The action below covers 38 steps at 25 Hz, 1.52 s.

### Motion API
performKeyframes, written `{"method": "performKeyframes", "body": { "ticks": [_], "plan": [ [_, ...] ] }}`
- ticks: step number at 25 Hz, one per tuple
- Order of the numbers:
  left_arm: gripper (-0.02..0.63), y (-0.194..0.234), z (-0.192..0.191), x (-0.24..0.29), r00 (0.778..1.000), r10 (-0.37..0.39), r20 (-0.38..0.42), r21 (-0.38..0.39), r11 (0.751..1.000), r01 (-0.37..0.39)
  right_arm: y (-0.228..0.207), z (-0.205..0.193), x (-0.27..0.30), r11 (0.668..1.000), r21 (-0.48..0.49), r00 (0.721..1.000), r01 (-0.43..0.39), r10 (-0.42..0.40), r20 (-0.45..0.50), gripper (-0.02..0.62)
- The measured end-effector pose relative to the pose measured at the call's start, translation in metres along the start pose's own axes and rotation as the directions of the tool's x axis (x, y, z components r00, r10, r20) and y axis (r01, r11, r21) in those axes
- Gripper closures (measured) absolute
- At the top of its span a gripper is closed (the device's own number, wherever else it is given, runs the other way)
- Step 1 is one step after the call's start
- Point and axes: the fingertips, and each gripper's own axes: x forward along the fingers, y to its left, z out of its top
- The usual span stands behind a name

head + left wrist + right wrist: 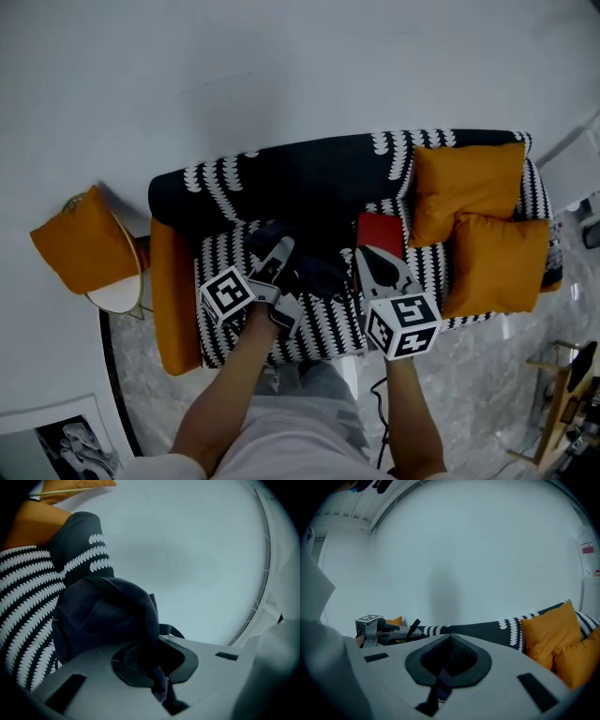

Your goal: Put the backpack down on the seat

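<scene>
The left tool (279, 251) (149, 645) is clamped shut on a fold of fabric at the top of the dark navy backpack (317, 273) (101, 616), whose body lies against the black-and-white patterned seat (221, 255) (21, 597) of the sofa. The right tool (369, 256) (450, 640) hangs just beside it with its jaws together on nothing, near 2 orange cushions (487, 225) (555, 637).

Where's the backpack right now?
Head view: the backpack is at mid-seat of the patterned sofa, pinched by the left gripper, left of a red item.
</scene>
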Motion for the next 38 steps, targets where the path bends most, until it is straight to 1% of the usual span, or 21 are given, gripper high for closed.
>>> {"method": "performKeyframes", "body": {
  "ticks": [3,9,11,14,16,19,23,26,30,35,38],
  "plan": [
    [0.594,0.008,0.004,0.011,0.999,0.019,0.03,-0.005,1.0,-0.018,-0.008,-0.005,0.01,1.0,-0.002,0.999,-0.028,0.028,-0.015,0.595],
    [0.594,0.012,0.012,0.02,0.996,0.015,0.085,-0.03,0.999,-0.013,-0.01,-0.009,0.015,0.998,-0.012,0.998,-0.054,0.053,-0.028,0.595],
    [0.594,0.02,0.016,0.034,0.996,0.021,0.091,-0.046,0.999,-0.017,-0.017,-0.013,0.027,0.998,-0.014,0.997,-0.061,0.06,-0.043,0.595],
    [0.594,0.032,0.019,0.056,0.996,0.025,0.081,-0.065,0.998,-0.019,-0.026,-0.018,0.047,0.998,-0.005,0.996,-0.063,0.063,-0.058,0.595],
    [0.594,0.037,0.02,0.063,0.997,0.02,0.075,-0.076,0.997,-0.014,-0.025,-0.019,0.053,0.998,0.0,0.996,-0.064,0.064,-0.061,0.595],
    [0.594,0.049,0.022,0.07,0.997,0.038,0.071,-0.09,0.995,-0.031,-0.025,-0.021,0.062,0.998,-0.004,0.996,-0.066,0.066,-0.064,0.595],
    [0.594,0.06,0.024,0.083,0.998,0.039,0.052,-0.098,0.995,-0.034,-0.032,-0.025,0.074,0.998,0.013,0.996,-0.053,0.054,-0.065,0.595],
    [0.594,0.065,0.025,0.093,0.999,0.016,0.036,-0.103,0.995,-0.012,-0.037,-0.032,0.081,0.999,0.024,0.996,-0.042,0.043,-0.072,0.595],
    [0.594,0.065,0.025,0.109,1.0,-0.008,0.002,-0.086,0.996,0.008,-0.046,-0.041,0.09,0.999,0.049,0.997,-0.016,0.02,-0.074,0.595],
    [0.594,0.059,0.027,0.133,0.999,-0.046,-0.026,-0.08,0.996,0.044,-0.054,-0.038,0.1,0.996,0.083,0.999,0.01,-0.006,-0.048,0.595],
    [0.592,0.061,0.027,0.146,0.997,-0.043,-0.057,-0.073,0.997,0.038,-0.06,-0.034,0.106,0.996,0.089,0.999,0.026,-0.024,-0.03,0.595]
  ]
}}
